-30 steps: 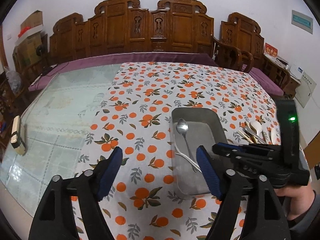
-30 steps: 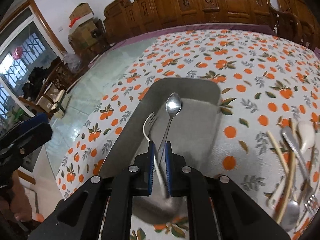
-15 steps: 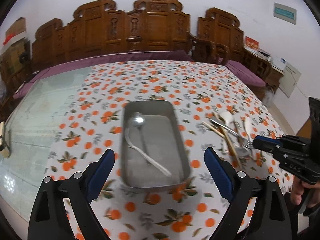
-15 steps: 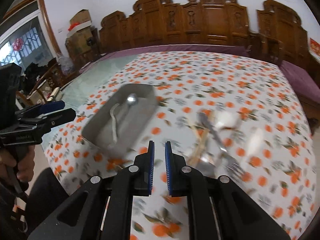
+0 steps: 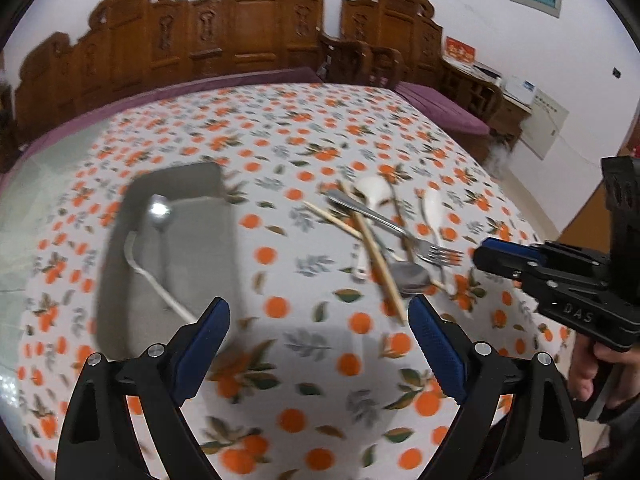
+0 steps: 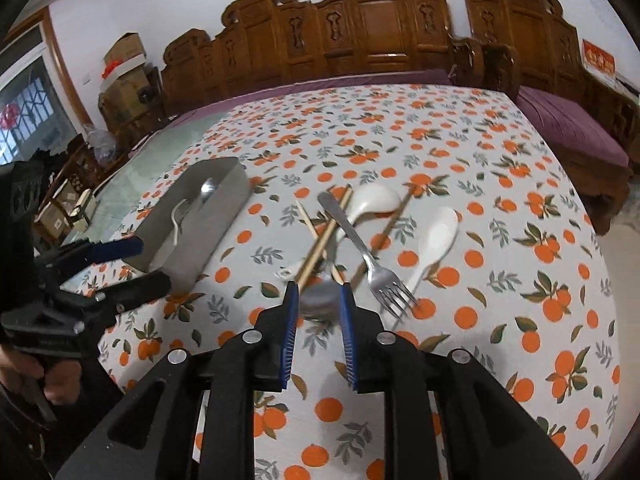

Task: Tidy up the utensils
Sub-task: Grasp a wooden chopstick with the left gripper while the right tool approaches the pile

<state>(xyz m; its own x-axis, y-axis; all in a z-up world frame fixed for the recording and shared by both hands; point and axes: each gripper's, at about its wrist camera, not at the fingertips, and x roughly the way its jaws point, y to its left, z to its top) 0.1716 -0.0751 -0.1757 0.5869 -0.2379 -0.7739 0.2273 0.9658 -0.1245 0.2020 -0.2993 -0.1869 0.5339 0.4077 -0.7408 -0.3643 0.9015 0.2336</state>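
Observation:
A grey metal tray on the orange-print cloth holds a metal spoon and a white plastic fork. To its right lies a pile: a metal fork, two white spoons, chopsticks and a metal spoon bowl. My right gripper is open, its pads either side of that spoon bowl, just above it. My left gripper is wide open and empty, between tray and pile.
The table has bare glass at the left. Carved wooden chairs line the far side. A purple bench stands at the right. Boxes are stacked by the window.
My right gripper left the tray, swung right to the pile and opened. My left gripper turned right, so the pile is in front of it.

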